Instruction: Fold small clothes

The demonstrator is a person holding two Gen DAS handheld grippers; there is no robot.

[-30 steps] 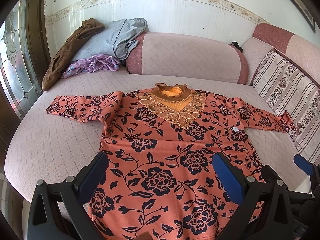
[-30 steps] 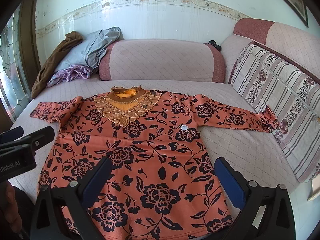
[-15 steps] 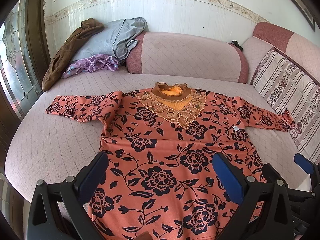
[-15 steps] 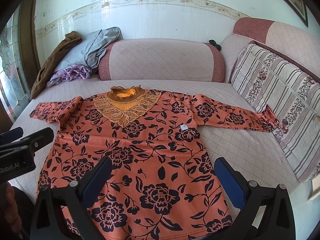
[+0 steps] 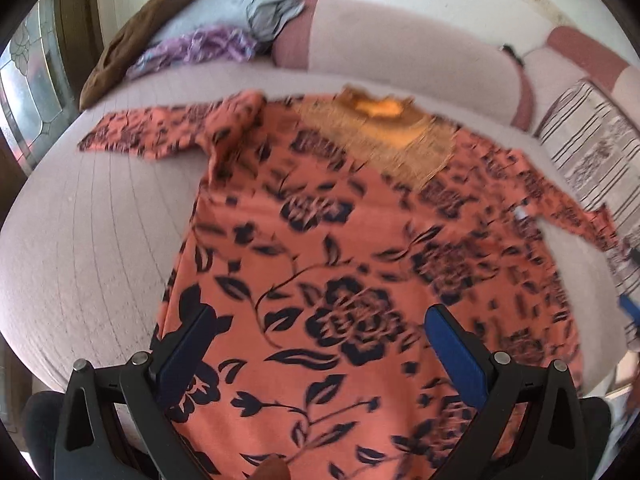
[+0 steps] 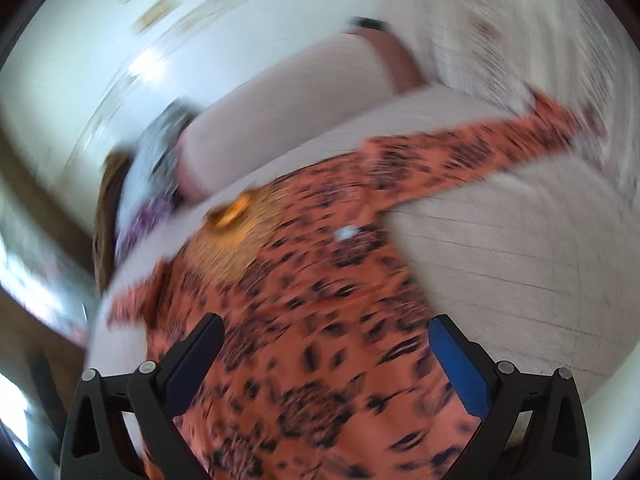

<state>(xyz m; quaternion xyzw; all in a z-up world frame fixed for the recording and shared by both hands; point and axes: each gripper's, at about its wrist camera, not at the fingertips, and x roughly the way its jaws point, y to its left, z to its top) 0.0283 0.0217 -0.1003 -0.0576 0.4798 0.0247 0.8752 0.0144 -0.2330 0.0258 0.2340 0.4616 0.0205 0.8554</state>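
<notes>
An orange blouse with dark flowers lies flat, front up, on the pink quilted sofa seat, sleeves spread to both sides. Its gold lace collar points to the back. My left gripper is open and empty above the blouse's lower left part. My right gripper is open and empty above the blouse, tilted; this view is blurred. The right sleeve stretches to the striped cushion.
A pile of brown, grey and purple clothes lies at the back left. A pink bolster runs along the back. A striped cushion stands at the right. A glass door is at the left.
Both grippers have moved forward and lower over the blouse. The right gripper has rolled sideways, so its view is tilted and blurred. Both stay open.
</notes>
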